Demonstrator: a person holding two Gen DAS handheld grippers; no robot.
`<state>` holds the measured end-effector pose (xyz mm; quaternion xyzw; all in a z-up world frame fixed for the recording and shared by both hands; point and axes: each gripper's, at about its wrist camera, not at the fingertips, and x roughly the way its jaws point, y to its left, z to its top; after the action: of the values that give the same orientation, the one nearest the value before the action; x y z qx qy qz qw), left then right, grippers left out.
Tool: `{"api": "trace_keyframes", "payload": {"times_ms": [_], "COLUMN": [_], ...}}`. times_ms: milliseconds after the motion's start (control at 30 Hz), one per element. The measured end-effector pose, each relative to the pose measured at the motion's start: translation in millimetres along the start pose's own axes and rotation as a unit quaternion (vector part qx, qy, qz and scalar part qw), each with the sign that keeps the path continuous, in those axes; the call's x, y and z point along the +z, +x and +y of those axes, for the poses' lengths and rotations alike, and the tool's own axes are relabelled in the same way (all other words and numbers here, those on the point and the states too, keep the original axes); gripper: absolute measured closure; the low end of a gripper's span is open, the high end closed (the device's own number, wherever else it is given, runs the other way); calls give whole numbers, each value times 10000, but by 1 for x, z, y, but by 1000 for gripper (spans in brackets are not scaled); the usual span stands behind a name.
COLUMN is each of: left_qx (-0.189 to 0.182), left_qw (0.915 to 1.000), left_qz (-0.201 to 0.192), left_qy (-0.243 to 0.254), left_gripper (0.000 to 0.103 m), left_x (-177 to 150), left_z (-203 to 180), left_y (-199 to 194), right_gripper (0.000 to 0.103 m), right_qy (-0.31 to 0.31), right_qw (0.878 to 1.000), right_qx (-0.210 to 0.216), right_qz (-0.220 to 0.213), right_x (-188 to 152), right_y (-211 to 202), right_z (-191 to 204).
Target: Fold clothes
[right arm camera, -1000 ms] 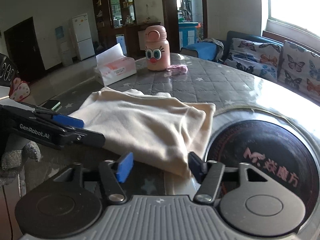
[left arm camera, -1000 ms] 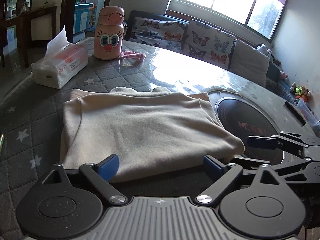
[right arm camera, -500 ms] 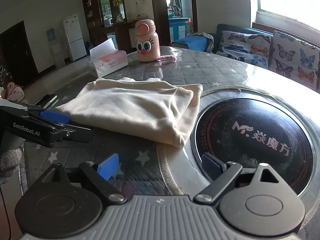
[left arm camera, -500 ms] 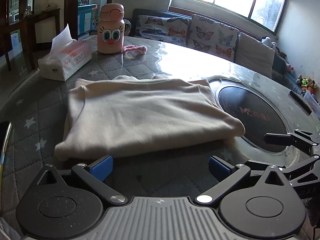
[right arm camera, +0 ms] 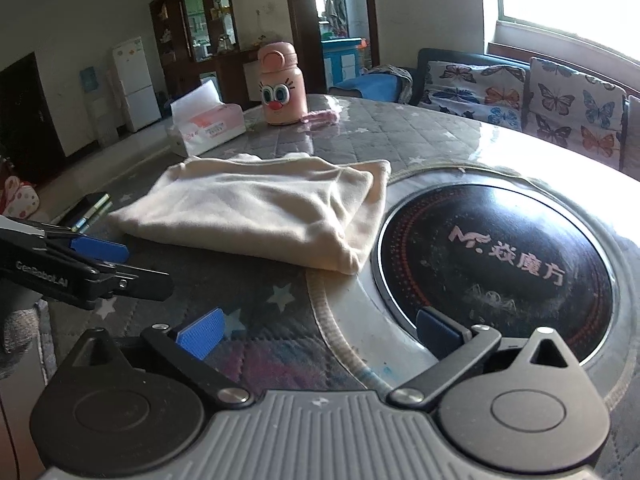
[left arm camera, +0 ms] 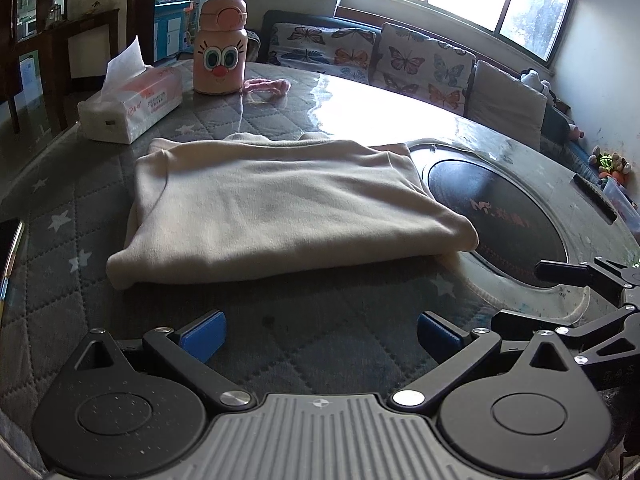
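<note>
Lying folded on the table [left arm camera: 60,320], the cream garment [left arm camera: 280,208] sits untouched.

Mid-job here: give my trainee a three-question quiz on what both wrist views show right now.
1. True or false: the left claw grips the cream garment.
2. Which stands nearest the pink bottle? A) tissue box B) black round hob C) phone
3. Fill in: the folded garment lies on the quilted, star-patterned ____.

Key: 1 false, as both claws stand clear of it, and the right claw is opening with nothing between its pads. 2 A. 3 table cover.
</note>
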<state>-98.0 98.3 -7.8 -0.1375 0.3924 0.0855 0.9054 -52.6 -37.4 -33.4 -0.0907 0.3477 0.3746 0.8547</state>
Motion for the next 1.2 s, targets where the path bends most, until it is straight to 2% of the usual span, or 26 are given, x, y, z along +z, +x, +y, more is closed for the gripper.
{"api": "trace_keyframes", "payload": {"times_ms": [1200], "left_qx": [222], "left_qw": [9997], "left_qz": [58], "left_qy": [67], "left_gripper": [0], "left_x": [-24], "left_z": [-17], "left_y": [-8], "right_gripper": [0], "right_qy": [106], "right_qw": [9998], "right_qx": [-190], "right_qz": [46], "right_x": [-23], "right_y": [-12], "right_z": [6]}}
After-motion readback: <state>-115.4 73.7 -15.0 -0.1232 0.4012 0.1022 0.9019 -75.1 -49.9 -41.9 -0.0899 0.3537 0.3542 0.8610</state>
